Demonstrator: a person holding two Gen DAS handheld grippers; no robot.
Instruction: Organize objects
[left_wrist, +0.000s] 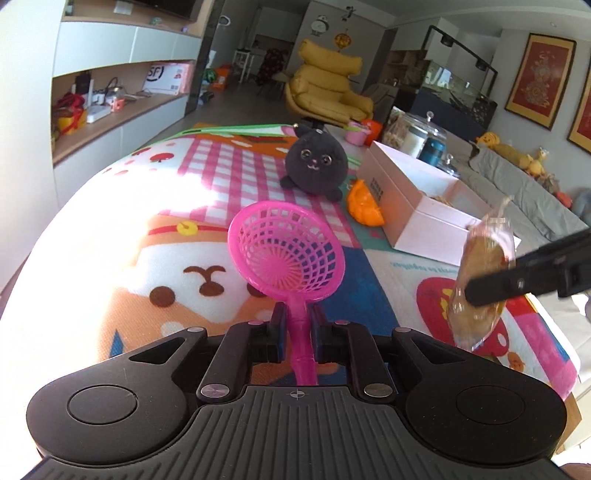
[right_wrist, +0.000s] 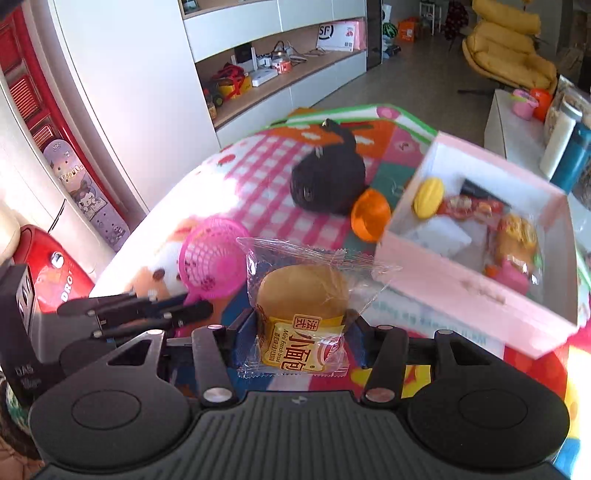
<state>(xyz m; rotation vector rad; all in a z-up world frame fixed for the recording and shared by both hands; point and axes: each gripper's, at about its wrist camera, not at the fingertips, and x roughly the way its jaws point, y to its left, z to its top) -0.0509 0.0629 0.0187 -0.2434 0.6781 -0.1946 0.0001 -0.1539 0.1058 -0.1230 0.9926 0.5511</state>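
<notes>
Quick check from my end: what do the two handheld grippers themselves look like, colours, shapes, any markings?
Both look alike: matte black. The left gripper and right gripper each have a ribbed black deck with a small crosshair mark, two round disc housings, black linkage bars with silver rivets, and blue-faced finger pads. No cables or sleeves are visible.

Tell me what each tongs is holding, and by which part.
The left tongs grip the pink strainer by its handle, just below the basket. The right tongs clamp the wrapped bun across the packet's lower, labelled half.
</notes>
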